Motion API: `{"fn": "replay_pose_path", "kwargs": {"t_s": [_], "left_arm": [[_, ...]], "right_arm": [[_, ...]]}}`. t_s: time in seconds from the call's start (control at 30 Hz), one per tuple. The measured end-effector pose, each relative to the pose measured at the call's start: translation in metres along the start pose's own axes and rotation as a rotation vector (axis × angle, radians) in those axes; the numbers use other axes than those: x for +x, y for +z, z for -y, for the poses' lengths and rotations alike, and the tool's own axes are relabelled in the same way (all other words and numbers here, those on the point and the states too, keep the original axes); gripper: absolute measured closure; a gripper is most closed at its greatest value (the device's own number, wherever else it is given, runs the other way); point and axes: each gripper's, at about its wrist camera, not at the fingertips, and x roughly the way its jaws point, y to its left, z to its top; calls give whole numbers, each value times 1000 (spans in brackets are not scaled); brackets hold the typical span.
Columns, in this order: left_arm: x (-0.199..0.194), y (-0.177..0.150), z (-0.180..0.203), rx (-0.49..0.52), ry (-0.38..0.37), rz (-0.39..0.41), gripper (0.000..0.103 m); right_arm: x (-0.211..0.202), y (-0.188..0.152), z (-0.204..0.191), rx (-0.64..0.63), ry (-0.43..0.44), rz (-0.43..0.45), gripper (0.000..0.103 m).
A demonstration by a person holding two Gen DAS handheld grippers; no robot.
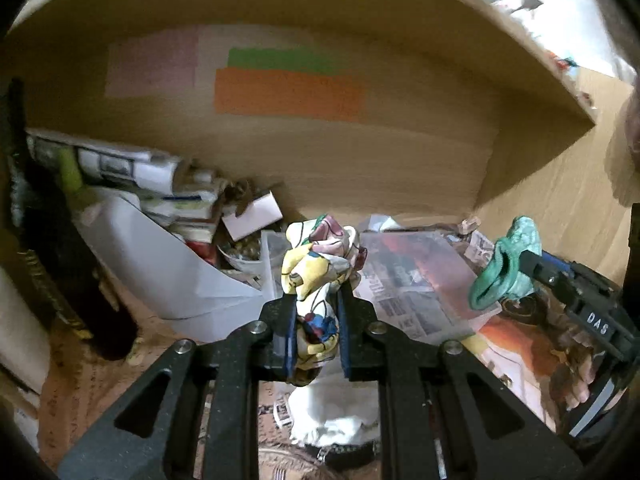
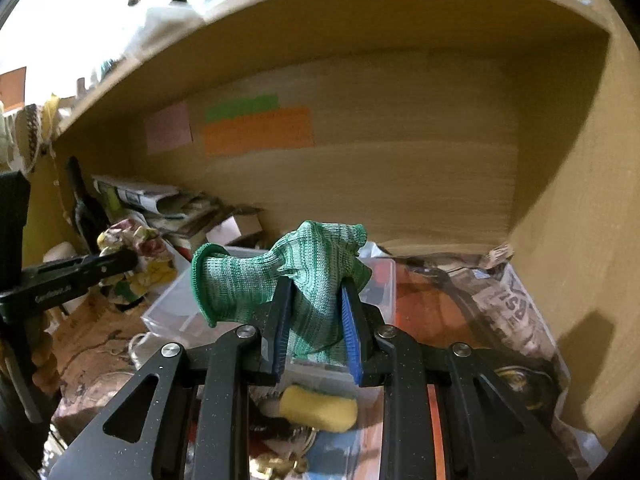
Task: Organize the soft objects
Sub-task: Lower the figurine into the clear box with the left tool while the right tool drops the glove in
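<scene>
Cloth (image 1: 316, 280), bunched and flower-printed, sits clamped between the fingers of the left gripper (image 1: 316, 332) in the left wrist view, raised above the cluttered surface (image 1: 92, 384) inside a wooden alcove; it is held by its middle, so the loose ends spill above and below the pads, probably to keep it clear of the clutter while it is carried. Off to the right in the same view, the right gripper (image 1: 516, 262) pinches a green glove (image 1: 504, 268) over a clear box (image 1: 420, 264) and newspapers. A white paper sheet (image 1: 168, 264) and stacked packets lean at the left, and coloured notes (image 1: 288, 94) are stuck on the back panel. From the right wrist view, the glove (image 2: 296, 276) is gripped across its body, the fingers of the right gripper (image 2: 316, 320) shut on it, with the cuff flopping open to the left. It hangs over the box (image 2: 176, 312), which looks like a likely place to drop it. A yellow sponge (image 2: 320, 408) lies below the fingers. At the left edge the left gripper (image 2: 120, 260) holds the cloth (image 2: 136, 256) near the packets.
</scene>
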Motion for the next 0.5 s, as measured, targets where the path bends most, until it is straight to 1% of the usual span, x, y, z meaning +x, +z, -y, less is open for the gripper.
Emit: {"fn": "replay_pose_path", "kwargs": {"t_s": [0.27,0.37,0.5], "left_arm": [[62,3,-1,-5,-31,-158,88],[78,1,4,2,-34,-202,88],[93,-2,12,28,-26,-228,88]], "right_arm": [[49,-2,-1,-26,16,-120,81],[67,-7,-3,-42,20,-183,81],[83,-13,-4,-58,19,-238,81]]}}
